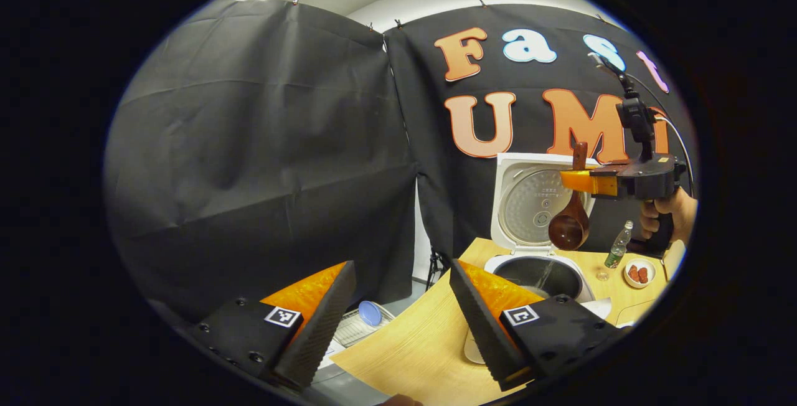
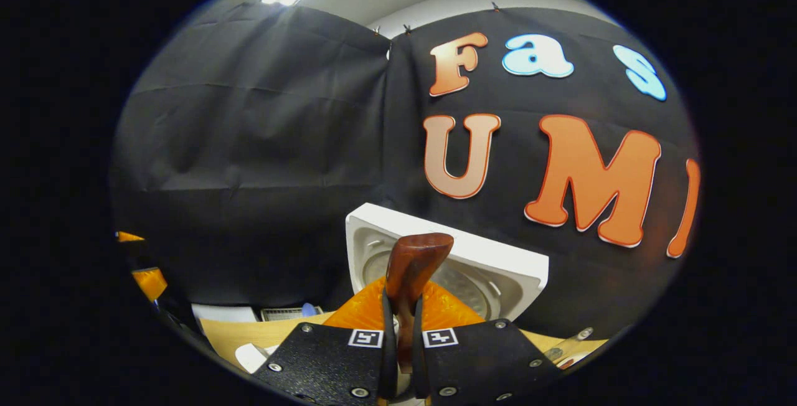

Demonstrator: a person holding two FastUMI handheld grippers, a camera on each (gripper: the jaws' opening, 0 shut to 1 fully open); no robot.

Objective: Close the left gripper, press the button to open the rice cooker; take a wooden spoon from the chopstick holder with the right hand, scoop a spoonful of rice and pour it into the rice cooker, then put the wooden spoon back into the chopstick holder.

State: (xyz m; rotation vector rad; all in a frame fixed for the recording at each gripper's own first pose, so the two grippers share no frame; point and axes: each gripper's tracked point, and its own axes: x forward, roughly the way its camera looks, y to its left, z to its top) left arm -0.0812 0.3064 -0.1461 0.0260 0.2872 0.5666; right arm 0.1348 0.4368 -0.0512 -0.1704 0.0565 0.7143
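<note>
A pale wooden counter (image 1: 423,344) stands before the black-cloth booth wall, with the rice cooker (image 1: 542,250) open on it.

In the left gripper view the left gripper (image 1: 401,322) hangs low over the counter's near edge, its fingers spread wide apart with nothing between them. Beyond it sits the rice cooker, lid (image 1: 538,200) raised upright and the dark inner pot (image 1: 540,275) exposed. Above the pot the right gripper (image 1: 576,182), held by a hand (image 1: 669,213), clamps the handle of the wooden spoon (image 1: 570,216), whose bowl hangs down in front of the lid. Farther right stand a small bottle (image 1: 618,245) and a little dish (image 1: 639,273). In the right gripper view the fingers press on the spoon's handle from both sides.
</note>
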